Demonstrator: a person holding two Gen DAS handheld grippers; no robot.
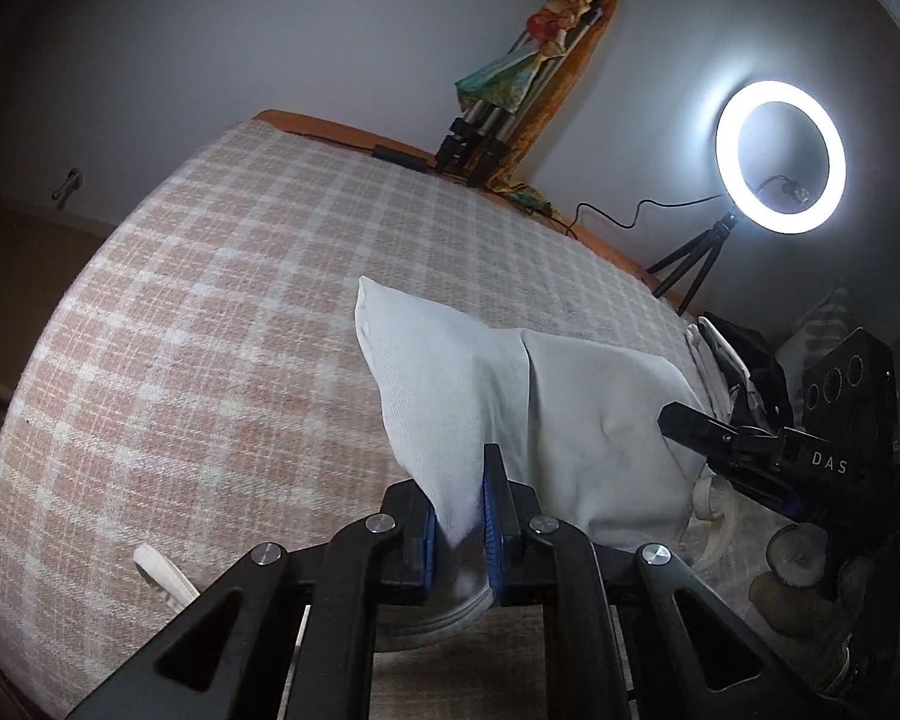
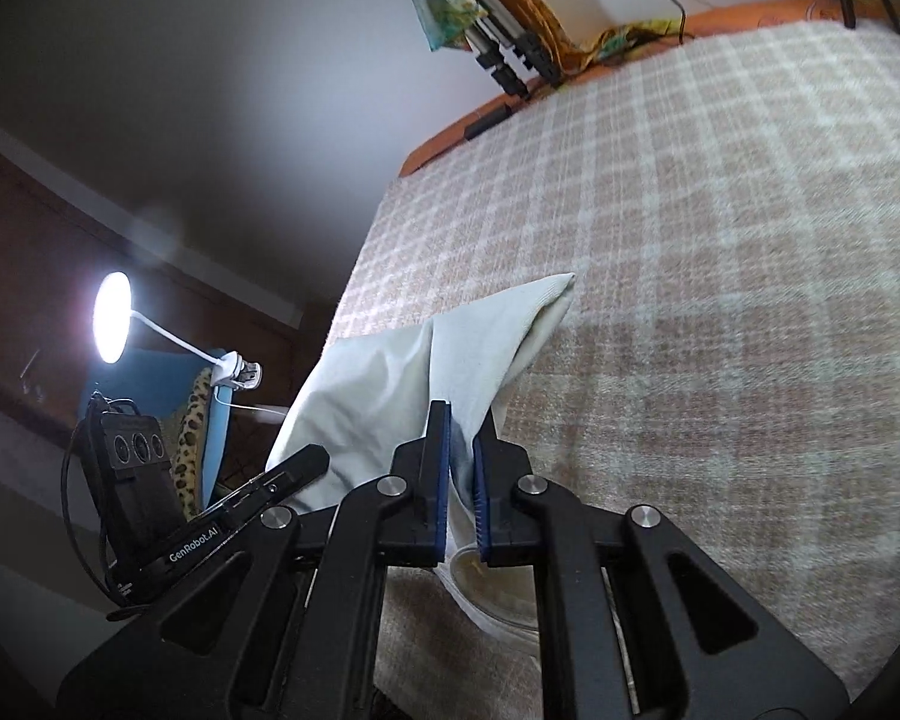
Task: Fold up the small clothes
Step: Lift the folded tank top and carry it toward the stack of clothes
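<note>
A small pale grey-white garment (image 1: 570, 408) hangs lifted over the checked blanket (image 1: 210, 300), and its far corner still touches the blanket. In the left wrist view my left gripper (image 1: 459, 498) is shut on one near edge of the garment, the cloth pinched between the blue pads. My right gripper (image 1: 684, 420) grips the garment's other side at the right. In the right wrist view the right gripper (image 2: 463, 438) is shut on the garment (image 2: 378, 384), and the left gripper (image 2: 306, 462) holds it at the left. A hem loop hangs below the jaws.
A lit ring light (image 1: 780, 156) on a small tripod stands at the bed's far right, with a folded metal stand (image 1: 486, 132) against the wall. Dark and white clothes (image 1: 726, 354) lie at the right. A desk lamp (image 2: 112, 318) and a leopard-print cloth (image 2: 192, 420) are left of the bed.
</note>
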